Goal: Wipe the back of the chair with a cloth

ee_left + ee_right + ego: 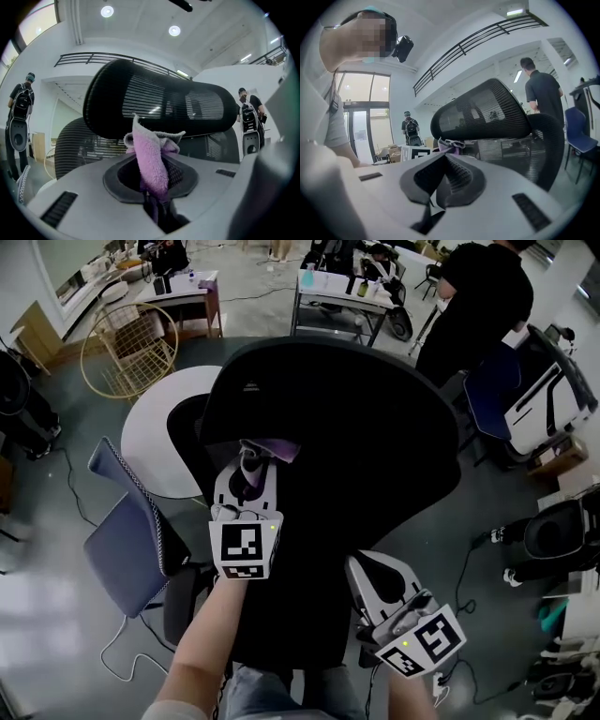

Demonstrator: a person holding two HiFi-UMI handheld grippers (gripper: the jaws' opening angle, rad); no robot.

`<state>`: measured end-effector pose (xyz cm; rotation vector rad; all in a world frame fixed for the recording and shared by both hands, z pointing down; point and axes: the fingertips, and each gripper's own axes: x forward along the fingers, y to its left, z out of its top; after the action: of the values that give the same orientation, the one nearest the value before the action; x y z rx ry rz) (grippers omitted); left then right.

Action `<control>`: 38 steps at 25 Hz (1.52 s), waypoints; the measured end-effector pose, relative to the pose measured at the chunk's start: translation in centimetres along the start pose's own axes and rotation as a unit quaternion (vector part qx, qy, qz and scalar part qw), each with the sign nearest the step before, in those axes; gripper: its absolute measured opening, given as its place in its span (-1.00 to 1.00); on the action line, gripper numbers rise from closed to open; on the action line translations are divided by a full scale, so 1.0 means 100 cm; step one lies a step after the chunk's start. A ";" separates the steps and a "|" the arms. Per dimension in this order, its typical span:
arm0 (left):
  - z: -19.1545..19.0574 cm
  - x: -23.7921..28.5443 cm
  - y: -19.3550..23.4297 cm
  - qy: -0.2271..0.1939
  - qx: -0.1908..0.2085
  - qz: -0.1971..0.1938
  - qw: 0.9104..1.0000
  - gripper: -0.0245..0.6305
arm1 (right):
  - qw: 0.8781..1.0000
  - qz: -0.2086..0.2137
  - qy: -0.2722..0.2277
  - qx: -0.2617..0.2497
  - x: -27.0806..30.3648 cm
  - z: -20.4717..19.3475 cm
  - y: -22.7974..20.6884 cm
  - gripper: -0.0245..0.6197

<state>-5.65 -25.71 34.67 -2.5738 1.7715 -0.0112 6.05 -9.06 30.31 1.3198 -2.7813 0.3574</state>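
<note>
A purple cloth [277, 444] is clamped in the left hand-held gripper [253, 452], mid-frame over the black chair back [375, 427] — the right hand-held gripper [364, 566], lower right, is closed, empty.

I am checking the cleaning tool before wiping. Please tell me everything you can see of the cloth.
The cloth is small, pale purple with a greyish edge, and looks like soft terry. It is crumpled and pinched between the fingers of the left gripper, which is shut on it; its free end stands up beyond them, folded over. It is held before the black mesh headrest; whether it touches the chair cannot be told.
</note>
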 end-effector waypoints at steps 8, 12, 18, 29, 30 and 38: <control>0.000 0.017 -0.065 0.000 0.012 -0.053 0.999 -0.69 | 1.000 -0.011 -0.011 0.000 -0.018 0.003 -0.023 -0.90; 0.004 0.024 -0.096 0.000 0.002 -0.076 0.997 -0.69 | 1.000 -0.024 -0.015 -0.001 -0.031 0.010 -0.037 -0.90; 0.014 0.028 -0.140 0.000 -0.008 -0.108 0.994 -0.69 | 0.999 -0.042 -0.022 -0.001 -0.053 0.023 -0.048 -0.90; 0.018 0.040 -0.223 0.007 -0.019 -0.175 0.984 -0.69 | 0.997 -0.071 -0.027 0.002 -0.085 0.025 -0.070 -0.90; 0.018 0.041 -0.227 0.007 -0.022 -0.178 0.984 -0.69 | 0.997 -0.074 -0.027 0.003 -0.086 0.025 -0.071 -0.90; 0.004 0.034 -0.231 0.016 -0.034 -0.176 0.984 -0.70 | 0.996 -0.080 -0.033 0.005 -0.093 0.023 -0.075 -0.90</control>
<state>17.09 -20.62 34.68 -2.9149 1.3215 0.0056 17.89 -7.04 28.24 1.5724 -2.7035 0.3270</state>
